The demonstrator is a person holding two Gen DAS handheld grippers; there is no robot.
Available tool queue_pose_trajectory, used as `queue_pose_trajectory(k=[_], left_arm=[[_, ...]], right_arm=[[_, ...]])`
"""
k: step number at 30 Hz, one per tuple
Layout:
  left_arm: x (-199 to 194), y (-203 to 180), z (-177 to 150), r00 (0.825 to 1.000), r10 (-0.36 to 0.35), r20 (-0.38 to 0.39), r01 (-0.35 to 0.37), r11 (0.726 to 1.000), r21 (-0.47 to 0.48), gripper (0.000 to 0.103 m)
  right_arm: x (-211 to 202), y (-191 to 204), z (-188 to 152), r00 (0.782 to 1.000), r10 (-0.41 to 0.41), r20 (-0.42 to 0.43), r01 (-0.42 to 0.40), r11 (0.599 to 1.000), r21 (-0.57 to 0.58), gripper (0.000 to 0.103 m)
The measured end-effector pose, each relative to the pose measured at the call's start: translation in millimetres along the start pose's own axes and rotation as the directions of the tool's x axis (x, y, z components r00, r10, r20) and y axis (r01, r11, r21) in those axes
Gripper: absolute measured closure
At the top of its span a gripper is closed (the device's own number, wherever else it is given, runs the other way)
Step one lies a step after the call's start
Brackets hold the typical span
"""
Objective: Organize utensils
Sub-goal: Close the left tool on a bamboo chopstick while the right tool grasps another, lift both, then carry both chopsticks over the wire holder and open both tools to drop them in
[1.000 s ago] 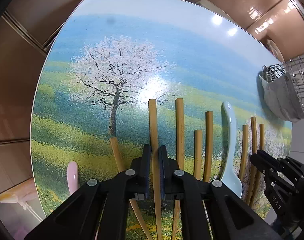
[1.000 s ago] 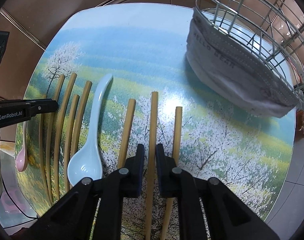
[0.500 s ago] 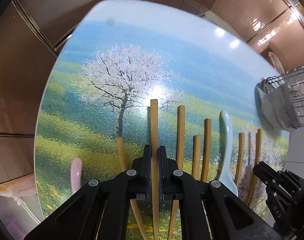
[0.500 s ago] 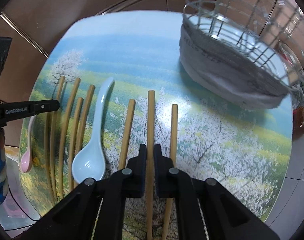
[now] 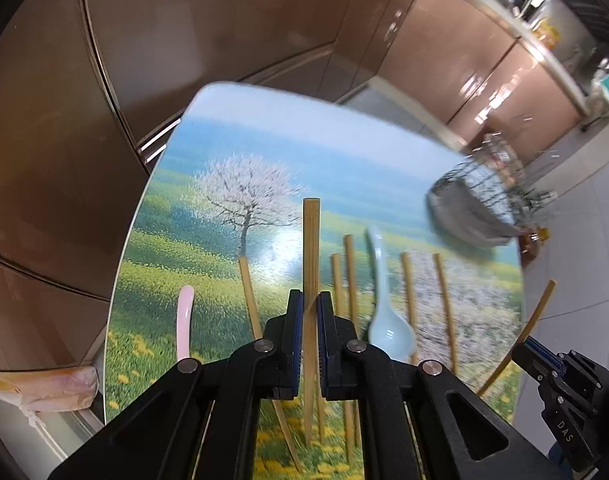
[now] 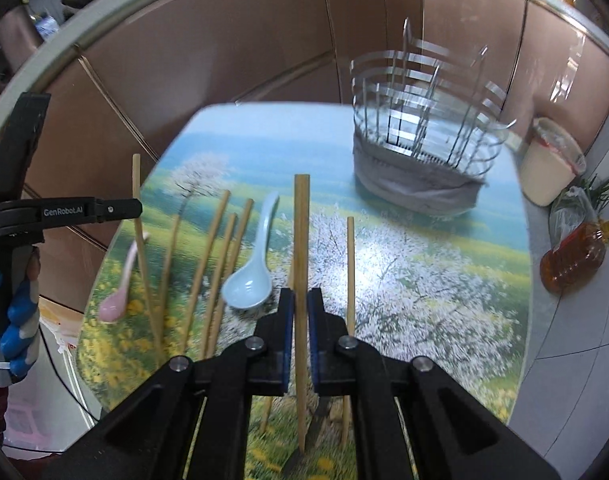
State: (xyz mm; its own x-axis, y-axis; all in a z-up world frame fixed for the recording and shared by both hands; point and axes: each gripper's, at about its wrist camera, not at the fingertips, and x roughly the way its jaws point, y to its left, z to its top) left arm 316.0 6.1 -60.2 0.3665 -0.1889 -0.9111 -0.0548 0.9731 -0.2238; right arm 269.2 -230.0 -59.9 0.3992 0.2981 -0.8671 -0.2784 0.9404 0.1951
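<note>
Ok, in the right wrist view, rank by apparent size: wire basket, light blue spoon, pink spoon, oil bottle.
1. wire basket, clearly largest.
2. light blue spoon.
3. oil bottle and pink spoon look alike in extent; the bottle sits farther away, at the distorted edge, so I won't rank them.

Both views are bright, lit from overhead. White glare sits on the glossy table (image 5: 224, 152) near its middle, and the brown wall panels (image 5: 484, 80) shine. Motion blur smears the wire basket (image 6: 424, 132) and the table's near edge. Fisheye bending curves the table's edges; the corners go black.
</note>
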Motion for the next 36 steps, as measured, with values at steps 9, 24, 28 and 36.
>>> queue_pose_trajectory(k=[9, 24, 28, 36], left_arm=[[-78.7, -17.1, -20.3, 0.989, -0.055, 0.138, 0.048, 0.997, 0.052, 0.097], [-171.0, -99.1, 59.4, 0.898, -0.268, 0.348, 0.211, 0.958, 0.192, 0.097], [-159.8, -127.8, 94.8, 0.879, -0.302, 0.368, 0.233, 0.947, 0.22, 0.097], [-91.9, -165.9, 137.2, 0.883, -0.296, 0.364, 0.219, 0.946, 0.238, 0.097]], right_arm=[[-81.4, 39.9, -4.6, 0.985, -0.029, 0.168, 0.034, 0.999, -0.027, 0.097], [-173.9, 13.3, 90.0, 0.906, -0.097, 0.412, 0.107, 0.994, -0.001, 0.097], [-176.2, -8.3, 124.2, 0.883, -0.118, 0.454, 0.122, 0.992, 0.02, 0.097], [-128.7, -57.4, 169.0, 0.86, -0.166, 0.483, 0.162, 0.985, 0.051, 0.097]])
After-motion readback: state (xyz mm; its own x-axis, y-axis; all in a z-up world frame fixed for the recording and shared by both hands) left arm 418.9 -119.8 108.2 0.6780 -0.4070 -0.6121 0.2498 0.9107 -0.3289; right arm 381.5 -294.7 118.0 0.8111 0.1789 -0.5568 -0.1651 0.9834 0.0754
